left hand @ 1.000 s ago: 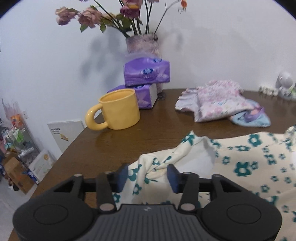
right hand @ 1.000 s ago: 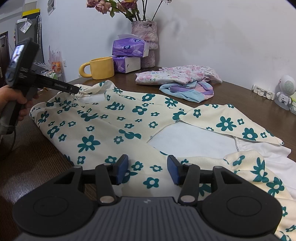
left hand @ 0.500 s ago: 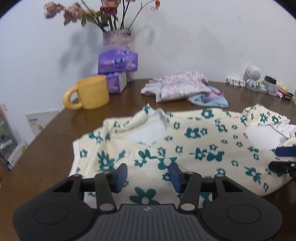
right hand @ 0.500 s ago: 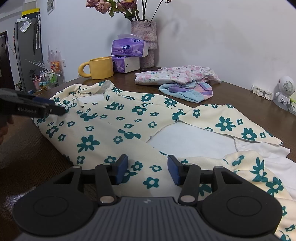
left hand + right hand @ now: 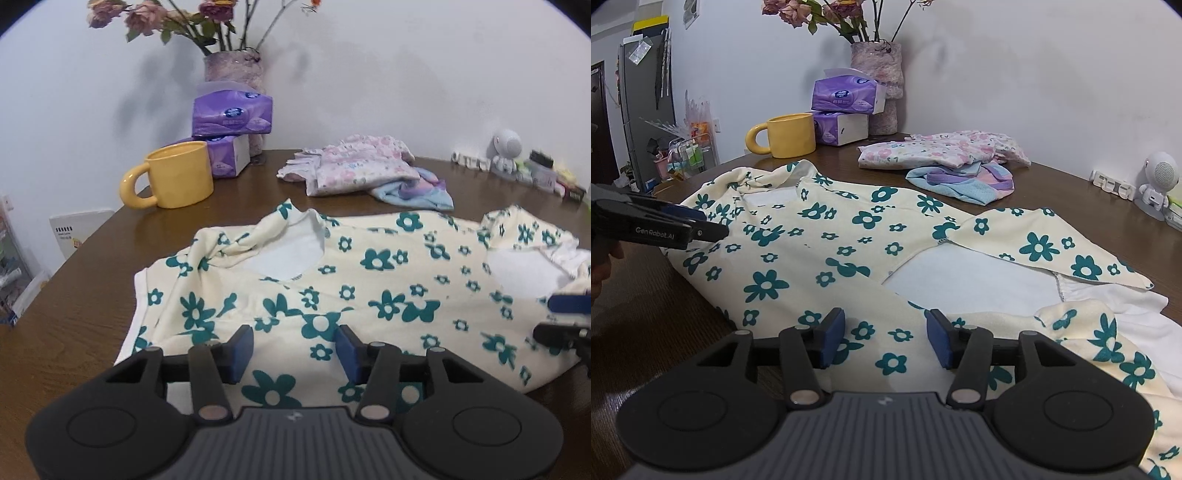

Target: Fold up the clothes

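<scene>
The dark wooden desk (image 5: 92,295) carries a cream garment with teal flowers (image 5: 369,280) spread across its middle, with a pink floral pile of clothes (image 5: 942,151) toward one o'clock beyond it. A yellow mug (image 5: 177,177) sits at eleven o'clock by purple tissue packs (image 5: 232,118). The left gripper (image 5: 294,349) and right gripper (image 5: 885,341) hang over the garment's near edge, fingers apart, clamping nothing.

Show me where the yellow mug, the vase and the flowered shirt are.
Yellow mug (image 5: 181,173), left wrist view, on its side wall.
Vase (image 5: 877,62), right wrist view, on its upper body.
Flowered shirt (image 5: 827,236), right wrist view, on its flat middle panel.
</scene>
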A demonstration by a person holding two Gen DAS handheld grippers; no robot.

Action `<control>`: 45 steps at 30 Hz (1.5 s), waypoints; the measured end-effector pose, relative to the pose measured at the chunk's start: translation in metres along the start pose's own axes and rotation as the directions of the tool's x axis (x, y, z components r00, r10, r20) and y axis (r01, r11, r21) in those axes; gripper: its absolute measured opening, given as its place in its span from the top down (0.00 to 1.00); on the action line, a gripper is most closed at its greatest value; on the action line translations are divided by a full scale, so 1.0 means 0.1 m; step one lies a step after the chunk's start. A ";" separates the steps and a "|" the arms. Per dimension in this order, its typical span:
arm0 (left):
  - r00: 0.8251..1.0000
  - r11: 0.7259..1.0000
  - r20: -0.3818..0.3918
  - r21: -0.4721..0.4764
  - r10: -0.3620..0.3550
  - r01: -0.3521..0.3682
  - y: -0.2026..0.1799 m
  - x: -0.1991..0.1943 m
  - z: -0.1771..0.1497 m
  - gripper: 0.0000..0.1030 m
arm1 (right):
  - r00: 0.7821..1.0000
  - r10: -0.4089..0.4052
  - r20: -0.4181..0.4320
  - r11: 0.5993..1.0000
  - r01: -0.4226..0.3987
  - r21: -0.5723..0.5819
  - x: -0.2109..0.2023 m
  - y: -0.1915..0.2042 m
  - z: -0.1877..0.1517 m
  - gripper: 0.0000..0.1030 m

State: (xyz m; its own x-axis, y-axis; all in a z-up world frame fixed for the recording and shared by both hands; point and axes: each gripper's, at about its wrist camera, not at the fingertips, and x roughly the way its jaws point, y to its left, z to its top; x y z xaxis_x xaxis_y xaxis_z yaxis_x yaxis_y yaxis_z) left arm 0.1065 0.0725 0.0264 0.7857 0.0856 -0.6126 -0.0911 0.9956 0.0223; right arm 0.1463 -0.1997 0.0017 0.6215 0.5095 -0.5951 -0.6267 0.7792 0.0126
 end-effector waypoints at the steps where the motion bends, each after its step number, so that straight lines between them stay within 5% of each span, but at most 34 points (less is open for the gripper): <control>1: 1.000 1.000 0.011 -0.013 -0.006 0.006 0.01 -0.04 0.01 0.53 | 1.000 -0.001 0.003 1.000 0.001 0.010 -0.01 -0.01 0.00 0.50; 9: 0.995 0.997 0.070 0.028 -0.070 0.068 -0.16 -0.29 0.08 0.48 | 0.986 -0.121 0.112 0.988 0.108 0.115 -0.56 -0.24 -0.03 0.46; 16: 0.980 0.973 0.036 0.128 -0.196 0.190 -0.61 -0.21 0.05 0.48 | 0.968 -0.246 0.050 0.947 0.229 0.227 -0.83 -0.67 -0.24 0.48; 22: 0.980 0.967 -0.022 0.163 -0.197 0.198 -0.81 -0.05 -0.04 0.48 | 0.971 -0.235 -0.032 0.951 0.237 0.200 -0.68 -0.83 -0.33 0.62; 29: 0.975 0.964 -0.013 0.147 -0.221 0.220 -0.79 -0.09 -0.04 0.48 | 0.971 -0.240 0.012 0.943 0.230 0.239 -1.00 -0.94 -0.35 0.59; 35: 0.948 0.929 -0.030 0.189 -0.317 0.317 -1.04 -0.10 0.00 0.48 | 0.938 -0.342 -0.054 0.869 0.337 0.362 -1.41 -1.29 -0.59 0.50; 41: 0.927 0.904 -0.077 0.203 -0.368 0.376 -1.28 -0.01 -0.03 0.48 | 0.970 -0.228 -0.085 0.846 0.240 0.476 -1.26 -1.52 -0.79 0.51; 43: 0.927 0.907 -0.081 0.194 -0.365 0.374 -1.31 0.02 -0.03 0.49 | 0.972 -0.220 -0.085 0.855 0.234 0.463 -1.23 -1.53 -0.79 0.62; 44: 0.929 0.908 -0.084 0.196 -0.361 0.371 -1.32 0.03 -0.04 0.49 | 0.973 -0.215 -0.087 0.859 0.231 0.456 -1.23 -1.54 -0.78 0.85; 45: 0.930 0.909 -0.086 0.198 -0.357 0.367 -1.33 0.03 -0.04 0.49 | 0.975 -0.206 -0.087 0.861 0.222 0.458 -1.22 -1.56 -0.77 0.95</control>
State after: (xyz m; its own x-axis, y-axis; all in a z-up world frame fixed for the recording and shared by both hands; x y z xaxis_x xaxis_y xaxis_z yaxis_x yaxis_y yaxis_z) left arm 0.1189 -0.0597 0.0185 0.7106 -0.2793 -0.6458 0.3272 0.9437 -0.0481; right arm 0.1318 -0.4116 0.0102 0.6941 0.3047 -0.6522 -0.1856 0.9511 0.2468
